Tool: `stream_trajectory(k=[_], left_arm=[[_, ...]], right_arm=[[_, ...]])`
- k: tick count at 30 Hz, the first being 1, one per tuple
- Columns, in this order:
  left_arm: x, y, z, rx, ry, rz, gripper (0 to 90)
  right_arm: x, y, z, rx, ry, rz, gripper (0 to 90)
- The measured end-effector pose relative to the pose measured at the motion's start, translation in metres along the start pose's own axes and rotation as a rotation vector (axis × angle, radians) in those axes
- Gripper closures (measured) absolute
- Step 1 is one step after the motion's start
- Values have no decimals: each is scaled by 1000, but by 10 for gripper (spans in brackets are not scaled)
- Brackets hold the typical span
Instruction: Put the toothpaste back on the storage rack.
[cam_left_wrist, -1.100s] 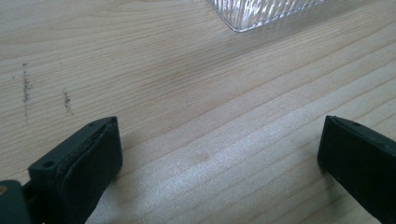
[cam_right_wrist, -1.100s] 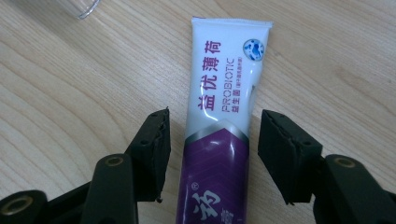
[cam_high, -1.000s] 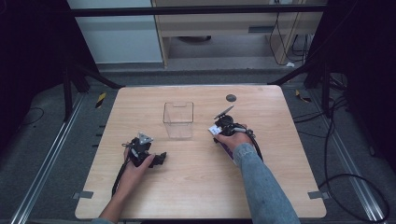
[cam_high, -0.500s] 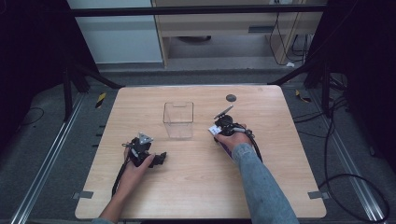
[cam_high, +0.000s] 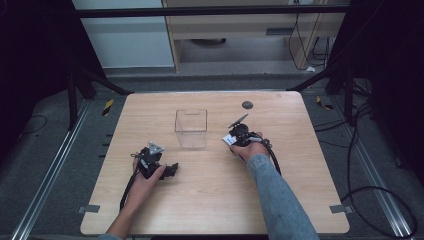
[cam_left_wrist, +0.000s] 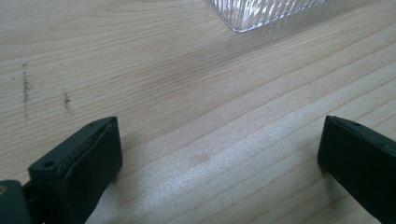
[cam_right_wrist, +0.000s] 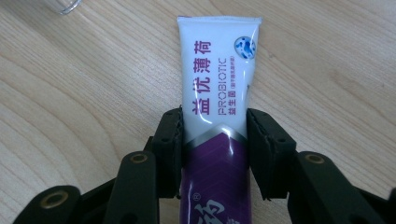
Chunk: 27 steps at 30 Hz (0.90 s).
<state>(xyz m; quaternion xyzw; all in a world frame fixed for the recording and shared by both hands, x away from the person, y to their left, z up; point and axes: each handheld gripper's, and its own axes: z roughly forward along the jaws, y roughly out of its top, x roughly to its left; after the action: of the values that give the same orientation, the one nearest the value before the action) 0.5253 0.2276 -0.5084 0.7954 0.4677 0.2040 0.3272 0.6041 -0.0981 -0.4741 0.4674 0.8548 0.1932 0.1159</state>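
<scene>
Right gripper (cam_right_wrist: 215, 140) was clamped across the toothpaste tube (cam_right_wrist: 217, 93) (light, soft, likely slippery), gripping mid-body; left gripper (cam_left_wrist: 219, 154) gaped empty.

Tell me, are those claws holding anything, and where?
The right gripper pinches a toothpaste tube across its middle. The left gripper holds nothing.

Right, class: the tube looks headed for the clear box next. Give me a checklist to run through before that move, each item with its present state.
1. Right gripper shut on the toothpaste tube: ok.
2. Tube gripped squarely, both pads against its sides: ok.
3. Clear box upright, top open: ok.
4. Box inside free of other things: cannot tell.
5. Left gripper open, apart from the box: ok.
6. Table between tube and box free: ok.
</scene>
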Motion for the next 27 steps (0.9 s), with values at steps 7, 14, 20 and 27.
stream_trajectory(k=[7, 14, 20, 27], left_arm=[[0, 0, 0, 0, 0, 0, 0], [0, 0, 0, 0, 0, 0, 0], [0, 0, 0, 0, 0, 0, 0], [0, 0, 0, 0, 0, 0, 0]], right_arm=[[-1, 0, -2, -1, 3, 7, 658], [-1, 1, -3, 3, 7, 13, 709], [0, 2, -6, -6, 29, 25, 772], [0, 2, -9, -26, 28, 49, 789]])
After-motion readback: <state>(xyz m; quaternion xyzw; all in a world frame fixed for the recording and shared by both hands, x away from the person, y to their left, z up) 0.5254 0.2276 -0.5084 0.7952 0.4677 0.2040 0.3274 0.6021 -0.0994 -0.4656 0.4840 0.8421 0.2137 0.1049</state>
